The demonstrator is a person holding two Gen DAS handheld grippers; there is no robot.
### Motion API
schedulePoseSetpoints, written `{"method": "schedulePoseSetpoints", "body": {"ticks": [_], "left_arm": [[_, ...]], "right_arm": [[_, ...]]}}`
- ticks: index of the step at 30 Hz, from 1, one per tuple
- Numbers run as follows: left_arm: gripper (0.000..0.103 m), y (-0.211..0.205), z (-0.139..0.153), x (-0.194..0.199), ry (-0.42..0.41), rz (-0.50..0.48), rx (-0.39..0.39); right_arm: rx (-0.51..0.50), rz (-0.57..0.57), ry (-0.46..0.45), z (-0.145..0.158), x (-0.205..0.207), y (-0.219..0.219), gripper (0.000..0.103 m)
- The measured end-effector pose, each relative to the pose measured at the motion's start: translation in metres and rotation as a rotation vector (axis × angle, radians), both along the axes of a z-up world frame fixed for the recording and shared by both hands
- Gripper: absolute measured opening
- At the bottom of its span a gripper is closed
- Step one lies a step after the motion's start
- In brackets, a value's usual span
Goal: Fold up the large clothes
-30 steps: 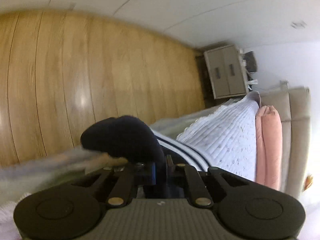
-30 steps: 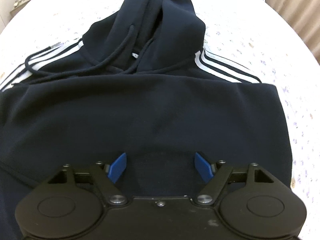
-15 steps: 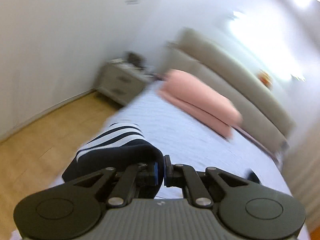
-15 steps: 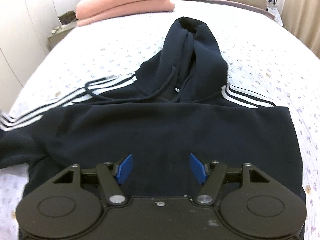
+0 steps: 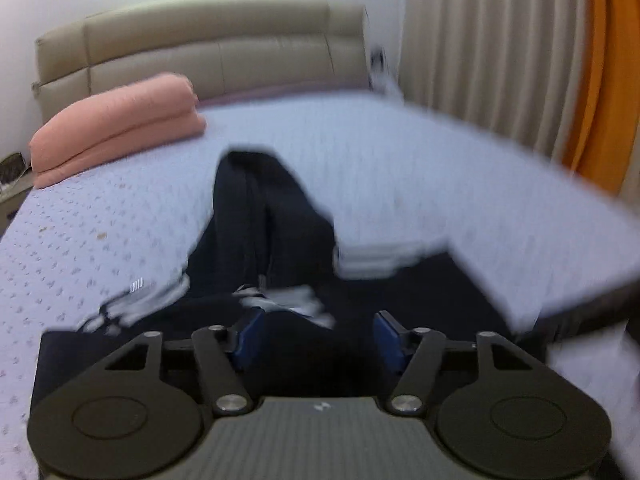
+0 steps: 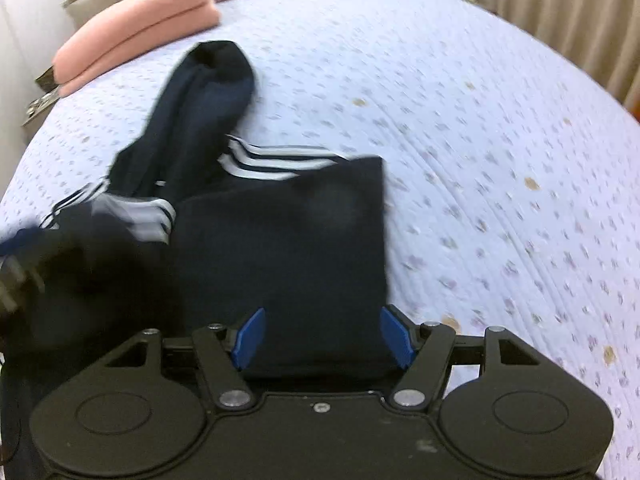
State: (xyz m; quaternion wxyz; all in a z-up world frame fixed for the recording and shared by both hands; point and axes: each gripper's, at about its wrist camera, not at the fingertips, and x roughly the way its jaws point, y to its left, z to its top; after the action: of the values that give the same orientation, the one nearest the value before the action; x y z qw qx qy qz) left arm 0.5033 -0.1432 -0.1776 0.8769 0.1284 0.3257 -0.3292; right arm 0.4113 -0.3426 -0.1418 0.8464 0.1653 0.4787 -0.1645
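The hoodie lay on the bed, hood pointing up toward the pink blanket by the headboard. Looked to me like it was partway folded: the right side had a clean straight edge with the striped sleeve tucked across the top, and the left sleeve was flopped over the body in a blurry heap, so that side seemed only roughly done.

Both tools had their jaws spread wide and held nothing. The left gripper hovered over the dark fabric near the stripes, and the right gripper sat over the bottom edge of the body.

What I figured was left: flatten that left sleeve, deal with the hood, then fold the body up from the hem. Pretty smeared in the left view, so I couldn't tell how neat the sleeve landed.
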Motion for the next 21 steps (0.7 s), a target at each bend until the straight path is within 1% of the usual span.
{"method": "schedulePoseSetpoints", "body": {"ticks": [1,2,4,7,8,10,11,12,13,15,16,18,19,20,21], "left_arm": [[0.061,0.006,-0.005,-0.002,0.022,0.012,0.013],[0.061,0.017,-0.005,-0.002,0.048,0.033,0.009],[0.062,0.05,-0.001,-0.003,0.082,0.09,-0.03],[0.062,0.092,0.012,0.014,0.086,0.251,-0.061],[0.062,0.108,0.015,0.019,0.078,0.319,-0.067],[0.062,0.131,0.02,0.032,0.072,0.411,-0.079],[0.062,0.142,0.021,0.038,0.076,0.452,-0.092],[0.062,0.155,0.021,0.043,0.089,0.49,-0.106],[0.062,0.164,0.021,0.048,0.102,0.519,-0.116],[0.062,0.178,0.019,0.052,0.116,0.565,-0.119],[0.062,0.183,0.019,0.052,0.119,0.573,-0.116],[0.061,0.185,0.014,0.051,0.125,0.576,-0.108],[0.061,0.183,0.009,0.052,0.13,0.573,-0.105],[0.061,0.182,0.006,0.054,0.138,0.568,-0.103],[0.061,0.18,0.003,0.053,0.144,0.56,-0.104]], "right_arm": [[0.005,0.008,-0.002,-0.002,0.002,0.0,0.078],[0.014,0.024,-0.01,-0.002,0.004,0.003,0.078],[0.04,0.077,-0.04,-0.003,0.015,0.013,0.078],[0.049,0.195,-0.105,0.001,0.041,0.047,0.08],[0.043,0.237,-0.132,0.005,0.049,0.062,0.083],[0.038,0.33,-0.177,0.012,0.065,0.096,0.088],[0.025,0.378,-0.192,0.014,0.071,0.111,0.089],[-0.007,0.433,-0.205,0.015,0.077,0.128,0.089],[-0.069,0.49,-0.213,0.015,0.082,0.148,0.09],[-0.242,0.569,-0.211,0.002,0.093,0.185,0.09],[-0.308,0.596,-0.202,-0.008,0.098,0.198,0.09],[-0.357,0.652,-0.155,-0.03,0.108,0.215,0.089],[-0.379,0.664,-0.127,-0.041,0.114,0.221,0.078],[-0.401,0.649,-0.114,-0.047,0.117,0.221,0.044],[-0.395,0.626,-0.107,-0.048,0.12,0.216,0.032]]}}
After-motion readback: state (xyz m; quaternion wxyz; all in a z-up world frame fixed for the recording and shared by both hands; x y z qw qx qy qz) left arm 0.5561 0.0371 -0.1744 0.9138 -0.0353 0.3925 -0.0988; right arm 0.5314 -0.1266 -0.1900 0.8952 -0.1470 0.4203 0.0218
